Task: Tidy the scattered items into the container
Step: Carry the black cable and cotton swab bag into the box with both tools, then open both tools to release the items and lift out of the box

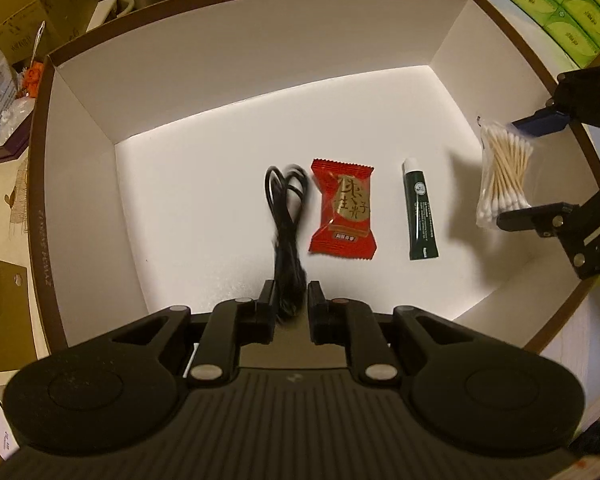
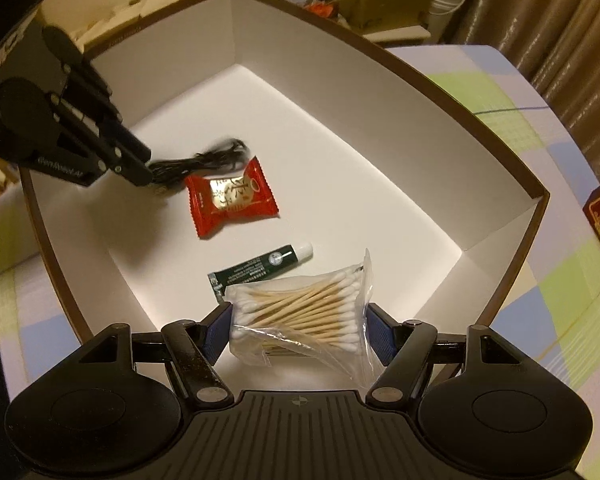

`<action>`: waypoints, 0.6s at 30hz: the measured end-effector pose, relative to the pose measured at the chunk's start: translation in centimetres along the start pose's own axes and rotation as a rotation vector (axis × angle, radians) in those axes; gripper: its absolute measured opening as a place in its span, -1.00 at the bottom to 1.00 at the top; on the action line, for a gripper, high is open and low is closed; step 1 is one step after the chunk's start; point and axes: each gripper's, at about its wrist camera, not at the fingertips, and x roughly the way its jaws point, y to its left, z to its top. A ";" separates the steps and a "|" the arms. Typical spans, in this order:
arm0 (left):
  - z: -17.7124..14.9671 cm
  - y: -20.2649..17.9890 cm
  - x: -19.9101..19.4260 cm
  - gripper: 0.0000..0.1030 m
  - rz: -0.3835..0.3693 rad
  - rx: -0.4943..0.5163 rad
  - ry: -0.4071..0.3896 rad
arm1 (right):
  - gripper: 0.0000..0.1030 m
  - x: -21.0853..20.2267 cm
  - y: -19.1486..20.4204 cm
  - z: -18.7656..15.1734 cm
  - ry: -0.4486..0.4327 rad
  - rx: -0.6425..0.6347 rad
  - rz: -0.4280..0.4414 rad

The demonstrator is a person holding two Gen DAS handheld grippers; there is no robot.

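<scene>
Left gripper [image 1: 290,300], clamped on a bundled black cable [image 1: 286,216] hanging blurred over the floor of the white, brown-rimmed box [image 1: 260,60]. Right gripper [image 2: 298,330], gripping a clear bag of wooden-stemmed cotton swabs [image 2: 300,312] inside the box. On the floor lie a red sweet wrapper [image 1: 342,210] and a dark green, white-capped tube [image 1: 420,210].

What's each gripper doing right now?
Left gripper: shut on the coiled black cable.
Right gripper: shut on the clear bag of wooden cotton swabs.
</scene>
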 end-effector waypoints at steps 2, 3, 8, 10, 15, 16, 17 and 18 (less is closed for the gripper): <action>0.1 0.0 0.1 -0.78 0.000 0.002 0.003 | 0.29 0.1 0.0 -0.1 0.003 -0.012 -0.006; 0.1 0.0 0.2 -0.78 0.003 0.001 0.005 | 0.29 0.0 0.1 -0.1 0.003 -0.014 -0.007; 0.0 0.0 0.1 -0.45 0.004 -0.003 0.010 | 0.58 -0.1 0.2 -0.1 -0.013 -0.017 -0.006; -0.1 -0.2 -0.1 -0.35 0.009 -0.002 0.002 | 0.62 -0.4 0.2 -0.1 -0.020 -0.015 -0.007; -0.4 -0.3 -1.0 0.11 0.014 -0.016 -0.022 | 0.66 -1.5 0.2 -0.2 -0.059 0.007 0.004; -0.5 -0.4 -1.3 0.24 0.019 -0.019 -0.028 | 0.68 -1.8 0.2 -0.3 -0.066 0.010 0.002; -0.6 -0.4 -1.6 0.27 0.024 -0.020 -0.037 | 0.69 -2.1 0.3 -0.5 -0.075 0.013 0.000; -0.7 -0.5 -1.9 0.27 0.029 -0.021 -0.042 | 0.70 -2.3 0.4 -0.6 -0.082 0.016 0.000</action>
